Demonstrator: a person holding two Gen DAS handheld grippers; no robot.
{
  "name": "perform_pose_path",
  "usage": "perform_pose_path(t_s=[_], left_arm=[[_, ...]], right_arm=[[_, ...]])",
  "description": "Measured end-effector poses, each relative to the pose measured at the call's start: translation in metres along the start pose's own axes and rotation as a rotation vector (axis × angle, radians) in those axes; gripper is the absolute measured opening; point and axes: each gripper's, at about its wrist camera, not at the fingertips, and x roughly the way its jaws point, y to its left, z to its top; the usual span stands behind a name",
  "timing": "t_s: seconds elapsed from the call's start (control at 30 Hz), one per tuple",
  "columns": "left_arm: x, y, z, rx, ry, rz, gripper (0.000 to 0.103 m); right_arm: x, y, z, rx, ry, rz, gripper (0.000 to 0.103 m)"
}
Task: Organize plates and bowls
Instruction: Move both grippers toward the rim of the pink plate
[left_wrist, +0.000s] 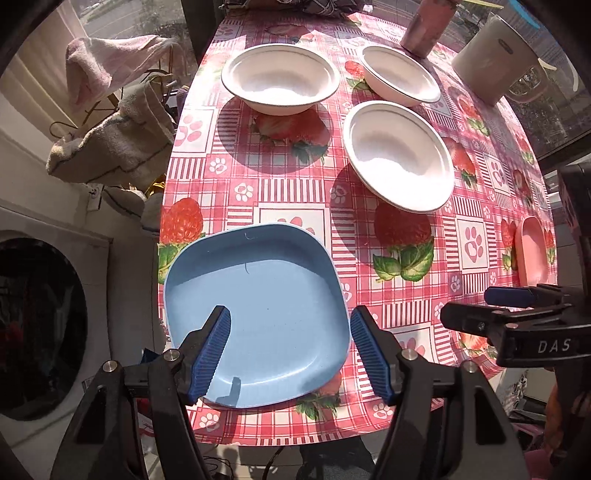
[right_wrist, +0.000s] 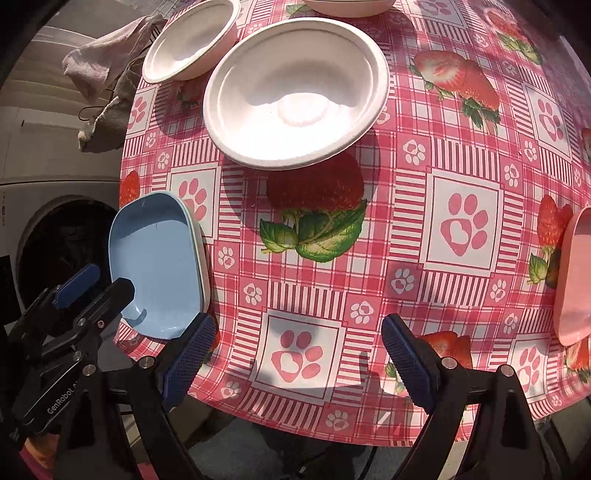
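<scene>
Three white bowls (left_wrist: 280, 83), one blue plate (left_wrist: 258, 314), one pink plate (right_wrist: 576, 277), left gripper (left_wrist: 290, 354) and right gripper (right_wrist: 297, 365) spread wide, empty

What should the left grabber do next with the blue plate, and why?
Probably ease the left gripper forward and down so one finger slips under the blue plate's near rim. Its jaws are open and empty, the plate lies right in front, and the right gripper is over bare tablecloth.
</scene>
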Motion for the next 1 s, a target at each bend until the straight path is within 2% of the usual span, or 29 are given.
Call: perform_pose_path(t_s=[0.23,0.57,0.77,1.0], left_arm=[[0.009,-0.076,0.019,0.175,0.038,-0.045,0.071],[0.025,-0.176,0.038,0.333,0.101,-0.105,0.071],[0.042,-0.226,0.043,0.378,0.15,-0.126,0.071],[0.065,-0.27,0.053,0.335,0.216,-0.142,0.071]], right_arm=[[-0.036,-0.077,-0.009,0.184,-0.079,0.0,0.093],[-0.077,-0.198,-0.027,0.401,-0.152,-0.068,0.093],[-0.084,-0.255,-0.037,0.472,-0.15,-0.097,0.093],[-0.091,-0.308,-0.04,0.497,-0.156,-0.139,0.093]])
